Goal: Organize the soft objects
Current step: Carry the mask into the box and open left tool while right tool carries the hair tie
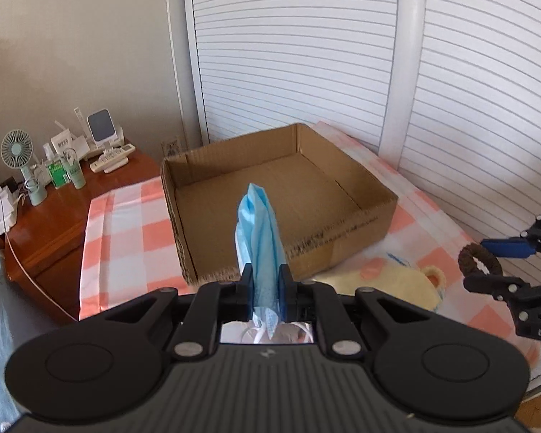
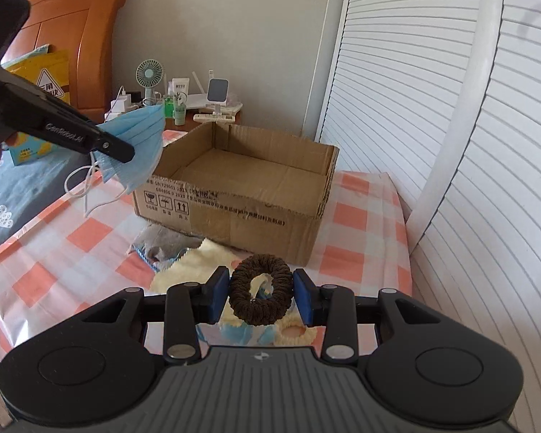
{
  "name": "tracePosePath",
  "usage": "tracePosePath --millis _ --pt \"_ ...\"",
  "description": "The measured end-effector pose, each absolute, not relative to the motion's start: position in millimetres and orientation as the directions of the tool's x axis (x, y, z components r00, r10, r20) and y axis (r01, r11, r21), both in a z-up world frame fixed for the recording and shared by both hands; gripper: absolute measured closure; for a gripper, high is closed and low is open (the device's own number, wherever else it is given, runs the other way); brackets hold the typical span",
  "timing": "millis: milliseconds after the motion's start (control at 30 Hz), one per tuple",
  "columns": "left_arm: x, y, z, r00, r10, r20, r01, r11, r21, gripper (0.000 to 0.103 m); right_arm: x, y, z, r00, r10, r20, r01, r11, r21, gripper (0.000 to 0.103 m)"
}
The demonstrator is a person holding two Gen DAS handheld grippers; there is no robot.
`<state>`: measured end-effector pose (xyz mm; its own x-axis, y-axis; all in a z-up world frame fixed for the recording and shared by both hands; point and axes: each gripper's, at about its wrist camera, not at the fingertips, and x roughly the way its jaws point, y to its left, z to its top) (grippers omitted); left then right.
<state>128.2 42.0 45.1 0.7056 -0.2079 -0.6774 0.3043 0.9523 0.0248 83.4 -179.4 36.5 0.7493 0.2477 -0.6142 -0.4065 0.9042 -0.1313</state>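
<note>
Soft objects are what both grippers carry here, each with one item lifted off the bed toward the cardboard box [image 2: 241,184], which sits open and bare inside at the far side of the checked cover [image 2: 72,252], close to the slatted doors [image 2: 432,108]. The left gripper [image 1: 266,281] is clenched on a blue face mask [image 1: 259,231], pinched edge-on so the pleated cloth stands up between the pads; from the right wrist view the mask [image 2: 137,144] hangs in the air just beside the box's near left corner, its white ear loops [image 2: 86,187] dangling free below. That high hold looks meant to carry the loops over the box wall without snagging. The right gripper [image 2: 261,297] has its blue pads pressed on either side of a brown scrunchie [image 2: 261,296], grasping it across the ring so it hangs upright; it is held above the near part of the bed, short of the box front. Left on the cover beneath it are a pale yellow fleecy cloth [image 2: 198,263], a grey soft piece [image 2: 162,241] nearer the box, and something light blue directly below, too hidden to name. My reading is that both items are mid-carry and neither is over the opening yet, so the drop into the box remains to be done
</note>
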Motion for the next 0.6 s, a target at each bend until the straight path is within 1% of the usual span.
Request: tracePosePath --millis 200,433,500,533,567,600 --pt "201 38 59 0.736 -0.178 -0.653 0.284 0.957 0.058 0.093 109 -178 47 0.769 0.247 -0.59 -0.398 0.907 -0.138 0.059" --pt "289 32 47 0.724 -0.12 -0.68 0.251 0.963 0.097 0.092 134 -179 46 0.773 0.234 -0.589 -0.38 0.915 -0.136 0.059" --pt "310 31 40 0.72 -0.094 -0.688 0.235 0.965 0.114 0.083 139 -180 45 0.773 0.226 -0.592 -0.373 0.918 -0.137 0.059" --pt "321 31 36 0.717 -0.082 -0.692 0.228 0.966 0.121 0.069 140 -180 44 0.773 0.223 -0.594 -0.369 0.919 -0.135 0.059" --pt "330 30 32 0.717 -0.069 -0.693 0.22 0.967 0.131 0.051 141 -180 43 0.772 0.22 -0.597 -0.366 0.921 -0.133 0.059" --pt "337 30 28 0.717 -0.058 -0.695 0.208 0.969 0.134 0.045 142 -180 42 0.771 0.217 -0.599 -0.363 0.923 -0.132 0.059"
